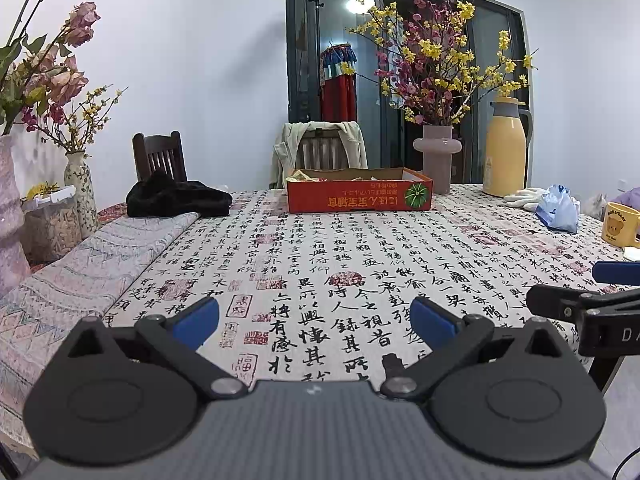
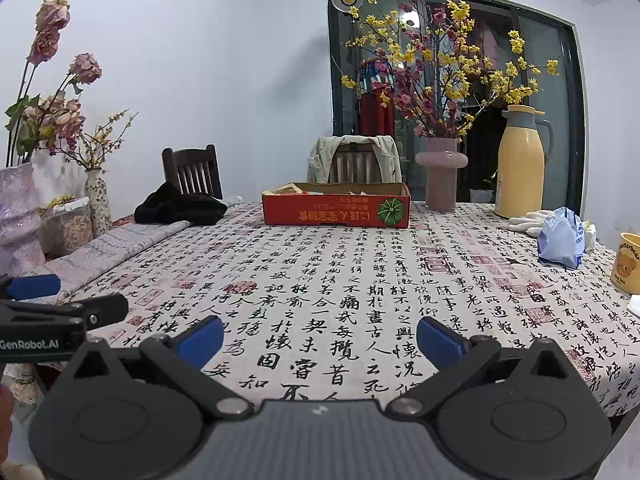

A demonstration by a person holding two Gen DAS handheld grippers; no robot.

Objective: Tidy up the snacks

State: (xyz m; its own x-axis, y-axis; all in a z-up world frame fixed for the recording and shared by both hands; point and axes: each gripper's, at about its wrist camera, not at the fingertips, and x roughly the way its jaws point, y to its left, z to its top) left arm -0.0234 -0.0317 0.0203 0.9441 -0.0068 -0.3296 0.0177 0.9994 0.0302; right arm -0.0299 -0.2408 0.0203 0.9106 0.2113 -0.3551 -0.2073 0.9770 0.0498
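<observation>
**Both grippers wait at the near edge, snack box far across the desk**

The red cardboard box [image 1: 359, 196] sits at the far side of the desk [image 1: 320, 264], with snack packets showing over its rim. Behind the box stands a chair draped with a pale jacket [image 1: 320, 148]. To the right of the box are a pink vase [image 1: 437, 160] of yellow and red blossoms and a yellow thermos [image 1: 505, 148]; farther right of it lie a blue plastic bag [image 2: 560, 240] and a yellow mug [image 2: 628, 264]. Left of the box lies a black cloth [image 1: 178, 199]. Well short of the box, the left gripper [image 1: 315, 322] and right gripper [image 2: 320, 338] hover side by side, jaws wide and holding nothing.
</observation>
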